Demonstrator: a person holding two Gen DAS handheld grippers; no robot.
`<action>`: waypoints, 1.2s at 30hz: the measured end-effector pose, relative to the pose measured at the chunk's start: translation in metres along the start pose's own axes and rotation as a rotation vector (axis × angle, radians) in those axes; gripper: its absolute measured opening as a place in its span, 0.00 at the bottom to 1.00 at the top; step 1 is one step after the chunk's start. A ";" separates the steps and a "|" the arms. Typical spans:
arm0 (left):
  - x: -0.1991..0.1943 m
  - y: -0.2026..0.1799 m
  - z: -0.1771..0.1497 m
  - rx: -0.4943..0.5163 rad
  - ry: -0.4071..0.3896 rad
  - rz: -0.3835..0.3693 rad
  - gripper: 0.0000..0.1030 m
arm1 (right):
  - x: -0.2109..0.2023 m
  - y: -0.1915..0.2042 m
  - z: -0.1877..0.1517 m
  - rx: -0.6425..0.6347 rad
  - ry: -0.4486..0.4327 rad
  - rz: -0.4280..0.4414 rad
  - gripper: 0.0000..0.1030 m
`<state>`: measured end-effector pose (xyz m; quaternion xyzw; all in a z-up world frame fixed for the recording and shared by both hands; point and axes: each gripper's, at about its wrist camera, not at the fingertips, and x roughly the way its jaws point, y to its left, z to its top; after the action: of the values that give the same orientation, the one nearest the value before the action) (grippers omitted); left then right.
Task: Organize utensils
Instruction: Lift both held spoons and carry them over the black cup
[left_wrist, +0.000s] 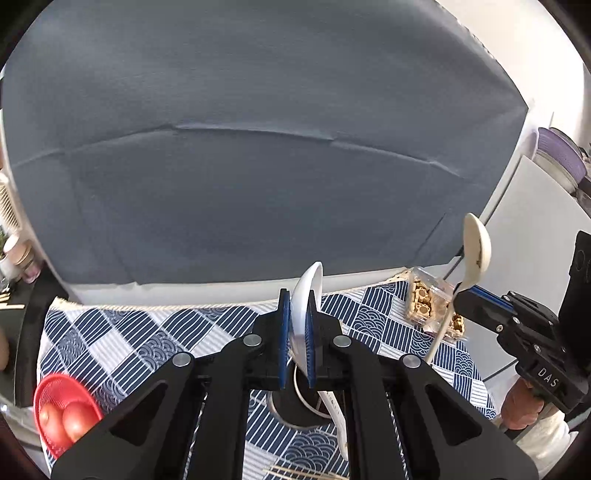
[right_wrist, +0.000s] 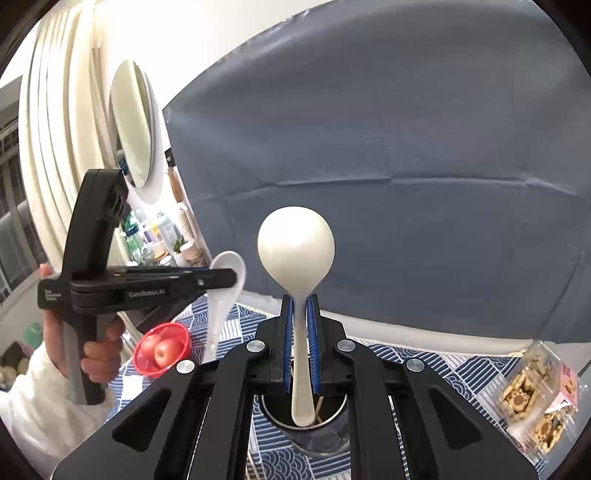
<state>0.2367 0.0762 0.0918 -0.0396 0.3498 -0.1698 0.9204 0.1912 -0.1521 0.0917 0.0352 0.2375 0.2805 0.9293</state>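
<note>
My left gripper (left_wrist: 298, 325) is shut on a white ceramic soup spoon (left_wrist: 306, 295), bowl up, handle hanging down over a round metal utensil holder (left_wrist: 291, 410). The same gripper (right_wrist: 229, 278) and spoon (right_wrist: 221, 295) show at the left of the right wrist view. My right gripper (right_wrist: 300, 332) is shut on a cream long-handled spoon (right_wrist: 295, 247), bowl up, with its handle end just above the holder's opening (right_wrist: 325, 417). That gripper (left_wrist: 461, 291) and its spoon (left_wrist: 476, 243) appear at the right of the left wrist view.
A blue and white patterned cloth (left_wrist: 147, 339) covers the table. A red basket with apples (right_wrist: 162, 349) sits at the left. A clear box of biscuits (right_wrist: 535, 395) lies at the right. Wooden sticks (left_wrist: 295, 472) lie near the front edge. A grey backdrop (left_wrist: 258, 147) stands behind.
</note>
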 end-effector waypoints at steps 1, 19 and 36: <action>0.003 0.000 0.001 0.002 0.000 -0.009 0.08 | 0.002 -0.001 -0.001 0.004 0.001 0.007 0.07; 0.062 0.004 -0.006 0.060 -0.020 -0.128 0.08 | 0.059 -0.024 -0.038 0.116 0.029 0.040 0.07; 0.077 0.001 -0.037 0.106 0.019 -0.143 0.08 | 0.069 -0.024 -0.067 0.107 0.155 -0.006 0.07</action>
<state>0.2661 0.0525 0.0150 -0.0139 0.3452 -0.2538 0.9035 0.2224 -0.1393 -0.0015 0.0625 0.3233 0.2666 0.9058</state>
